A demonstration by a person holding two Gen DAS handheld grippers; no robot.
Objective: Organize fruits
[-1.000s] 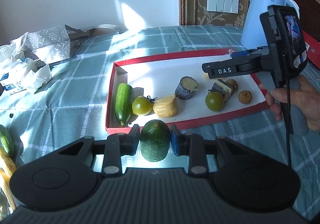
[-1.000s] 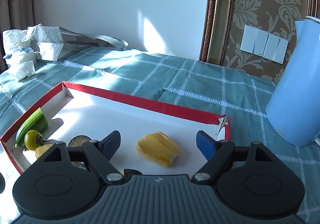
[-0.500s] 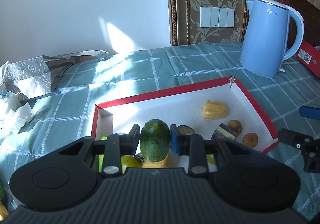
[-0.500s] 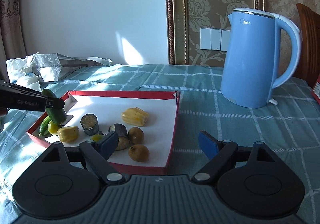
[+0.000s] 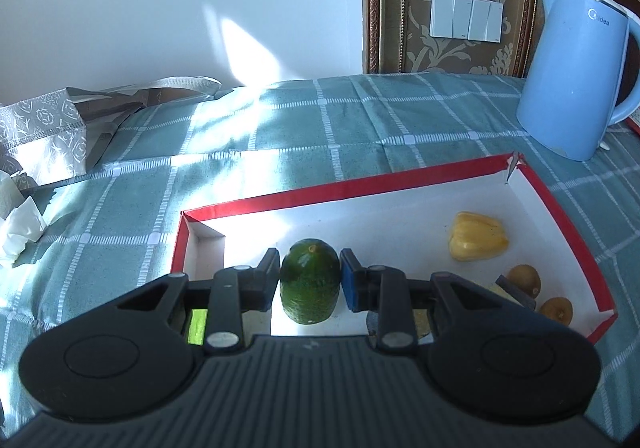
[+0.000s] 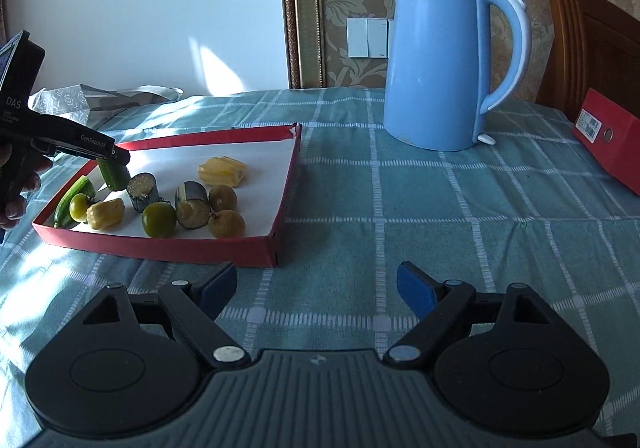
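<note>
**Fruit tray, mid-sort**

Green cucumber piece (image 5: 310, 282): clamped in the left tool (image 5: 309, 280), held above the red-rimmed tray (image 5: 332, 190), at about 9 o'clock of its white floor.
Tray contents: yellow pepper (image 6: 222, 171), two aubergine chunks, green tomatoes, kiwis.
Right tool (image 6: 316, 284): jaws spread wide, holding nothing, over the checked worktop (image 6: 440, 216).
Blue kettle (image 6: 440, 64): 1 o'clock of the tray.

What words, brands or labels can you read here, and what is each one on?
"Midea": blue kettle.
"DAS": body of the left hand-held gripper.
"GenRobot.AI": that same gripper's arm.
Smaller print under "DAS": too small to read.
White barcode label on the red box: too small to read.
</note>
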